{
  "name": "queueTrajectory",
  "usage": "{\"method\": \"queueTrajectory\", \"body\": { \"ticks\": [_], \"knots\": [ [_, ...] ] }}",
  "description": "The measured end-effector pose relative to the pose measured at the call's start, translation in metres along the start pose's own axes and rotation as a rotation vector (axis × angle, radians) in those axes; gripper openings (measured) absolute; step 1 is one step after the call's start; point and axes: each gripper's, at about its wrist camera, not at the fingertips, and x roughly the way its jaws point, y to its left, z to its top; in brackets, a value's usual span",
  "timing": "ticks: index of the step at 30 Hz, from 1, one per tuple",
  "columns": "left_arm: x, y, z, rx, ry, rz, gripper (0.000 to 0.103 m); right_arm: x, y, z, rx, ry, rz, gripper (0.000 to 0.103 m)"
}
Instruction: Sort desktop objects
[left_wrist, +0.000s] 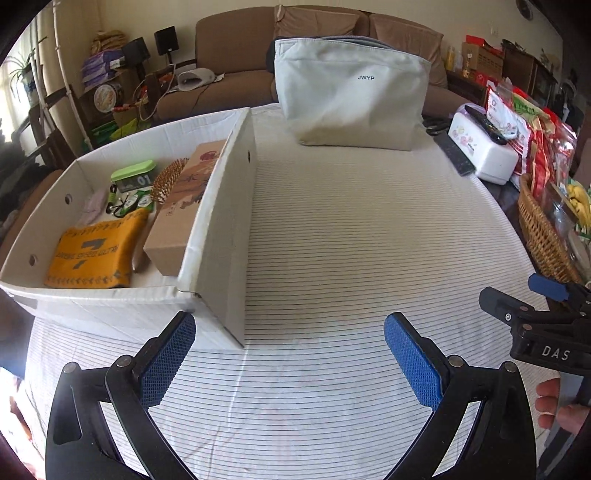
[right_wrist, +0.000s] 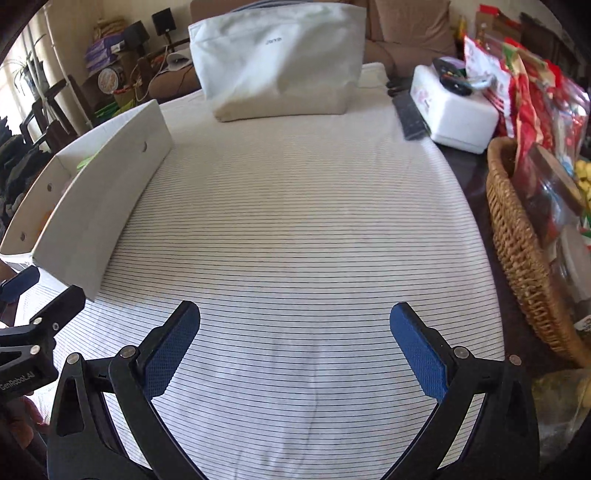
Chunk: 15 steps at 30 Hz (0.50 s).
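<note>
While both grippers hover with jaws spread wide and empty, left gripper (left_wrist: 290, 363) sits near the white box (left_wrist: 221, 236) corner, right gripper (right_wrist: 295, 354) over bare striped cloth (right_wrist: 295, 229). Box holds a yellow pouch (left_wrist: 94, 254), brown carton (left_wrist: 184, 206), comb (left_wrist: 168, 179), green case (left_wrist: 133, 175). Grey bag (left_wrist: 351, 96) stands at the far edge; wicker basket (right_wrist: 517, 251) and remote (right_wrist: 410, 114) line the right side. Middle of the desk lies open.

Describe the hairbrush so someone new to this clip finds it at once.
Start at the white cardboard box on the striped cloth's left side. Inside, the hairbrush lies between the green-lidded tin and the long brown carton. It alone is wooden with bristling golden pins.
</note>
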Motion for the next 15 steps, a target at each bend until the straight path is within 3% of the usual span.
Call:
{"method": "queueTrajectory", "body": {
  "ticks": [4,8,15],
  "knots": [
    [-0.009,-0.016,-0.013,-0.025,-0.023,-0.037,0.103,0.01,-0.021,-0.004,0.015,0.013,0.001,0.103],
    [-0.001,-0.047,-0.018,0.025,-0.003,-0.081,0.103,0.014,-0.031,-0.004,0.022,0.011,0.01,0.103],
    [0.034,-0.071,-0.005,0.056,0.021,-0.072,0.103,0.025,-0.041,-0.003,0.017,0.006,-0.016,0.103]
  ]
}}
